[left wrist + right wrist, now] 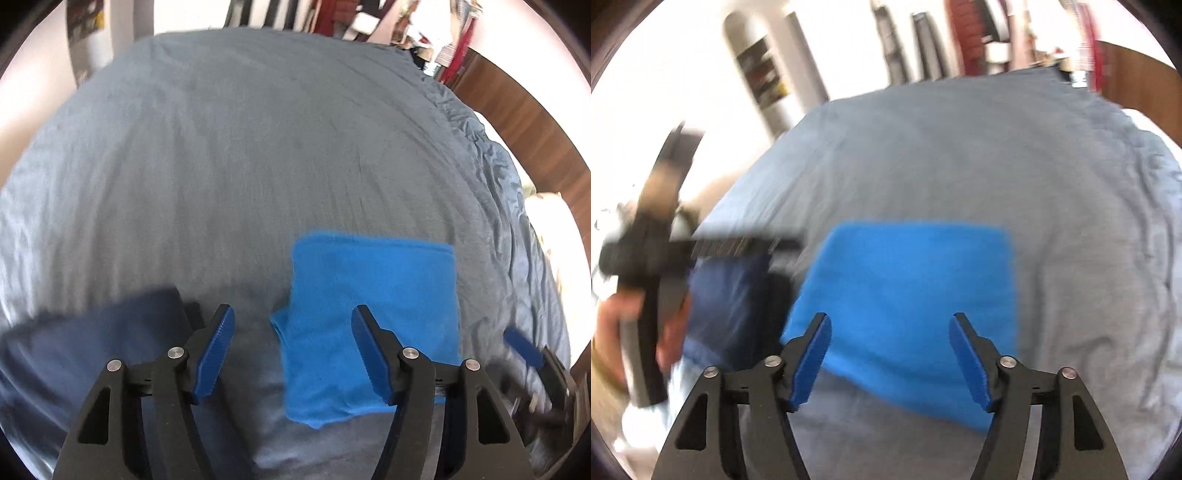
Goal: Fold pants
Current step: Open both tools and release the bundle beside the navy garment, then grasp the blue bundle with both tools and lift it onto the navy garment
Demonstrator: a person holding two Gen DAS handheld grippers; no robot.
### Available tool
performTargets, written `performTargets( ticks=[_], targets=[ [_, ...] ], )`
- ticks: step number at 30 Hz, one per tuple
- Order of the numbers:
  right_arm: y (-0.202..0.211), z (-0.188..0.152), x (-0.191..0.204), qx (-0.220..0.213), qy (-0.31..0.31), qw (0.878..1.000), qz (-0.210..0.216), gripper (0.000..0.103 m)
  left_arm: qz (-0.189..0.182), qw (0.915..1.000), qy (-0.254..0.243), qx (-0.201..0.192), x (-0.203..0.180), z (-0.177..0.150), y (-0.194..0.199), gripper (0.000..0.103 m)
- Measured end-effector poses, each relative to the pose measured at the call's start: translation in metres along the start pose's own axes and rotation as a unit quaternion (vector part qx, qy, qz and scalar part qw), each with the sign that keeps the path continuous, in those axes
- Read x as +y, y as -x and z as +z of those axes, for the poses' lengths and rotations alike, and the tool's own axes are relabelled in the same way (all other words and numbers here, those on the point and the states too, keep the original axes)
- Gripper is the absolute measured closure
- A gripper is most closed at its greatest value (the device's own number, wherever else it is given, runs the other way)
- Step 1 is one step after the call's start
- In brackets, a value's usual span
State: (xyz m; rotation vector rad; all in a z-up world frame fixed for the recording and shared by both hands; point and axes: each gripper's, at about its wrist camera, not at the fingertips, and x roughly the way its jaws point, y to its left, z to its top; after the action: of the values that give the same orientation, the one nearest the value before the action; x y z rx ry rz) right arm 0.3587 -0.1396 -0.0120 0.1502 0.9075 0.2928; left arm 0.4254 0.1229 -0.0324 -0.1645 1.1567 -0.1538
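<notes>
Both grippers, left [291,352] & right [890,360], held wide open, empty, above folded blue pants [373,317] on bed [221,166]; navy garment [731,306] seen clearer from right wrist cam.

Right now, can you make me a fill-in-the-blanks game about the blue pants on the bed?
1. The bright blue folded pants lie on a ____ bedsheet.
2. The left tongs are ____ and hold nothing.
3. The right tongs are ____ too.
4. Left of the bright pants lies a ____ blue folded garment.

Missing words: grey; open; open; dark
</notes>
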Motion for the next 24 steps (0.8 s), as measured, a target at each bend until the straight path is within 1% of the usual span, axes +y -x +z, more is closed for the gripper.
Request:
performTargets(
  ticks=[1, 3, 4, 7, 9, 13, 14, 16, 20, 24],
  targets=[
    [0.003, 0.003, -0.011, -0.009, -0.013, 1.000, -0.015, 0.031, -0.004, 0.9999, 0.013, 0.008, 0.001, -0.003, -0.005, 0.039],
    [0.002, 0.007, -0.028, -0.014, -0.031, 0.999, -0.032, 0.031, 0.000, 0.9993, 0.034, 0.017, 0.001, -0.009, -0.013, 0.039],
    [-0.002, 0.008, -0.038, -0.008, -0.042, 0.998, -0.039, 0.031, -0.001, 0.9988, 0.044, 0.021, 0.002, -0.012, -0.018, 0.039],
    [-0.016, 0.007, -0.057, 0.009, -0.072, 0.997, -0.037, 0.031, 0.000, 0.9980, 0.052, 0.035, -0.001, -0.017, -0.030, 0.039],
    [-0.027, 0.005, -0.071, 0.026, -0.092, 0.995, -0.030, 0.031, 0.003, 0.9978, 0.054, 0.038, -0.001, -0.018, -0.036, 0.038],
    [-0.046, 0.000, -0.087, 0.045, -0.111, 0.993, -0.021, 0.031, 0.005, 0.9970, 0.065, 0.040, 0.001, -0.016, -0.049, 0.037],
    [-0.050, -0.003, -0.086, 0.048, -0.117, 0.992, -0.016, 0.031, 0.007, 0.9968, 0.068, 0.042, 0.001, -0.016, -0.052, 0.036],
    [-0.063, -0.006, -0.093, 0.062, -0.142, 0.988, -0.007, 0.031, 0.007, 0.9967, 0.068, 0.042, 0.001, -0.015, -0.056, 0.033],
    [-0.080, -0.019, -0.104, 0.082, -0.181, 0.980, 0.013, 0.031, 0.017, 0.9970, 0.056, 0.051, 0.001, -0.016, -0.066, 0.030],
    [-0.090, -0.027, -0.108, 0.094, -0.183, 0.978, 0.024, 0.031, 0.014, 0.9957, 0.059, 0.071, 0.003, -0.013, -0.078, 0.028]
  ],
)
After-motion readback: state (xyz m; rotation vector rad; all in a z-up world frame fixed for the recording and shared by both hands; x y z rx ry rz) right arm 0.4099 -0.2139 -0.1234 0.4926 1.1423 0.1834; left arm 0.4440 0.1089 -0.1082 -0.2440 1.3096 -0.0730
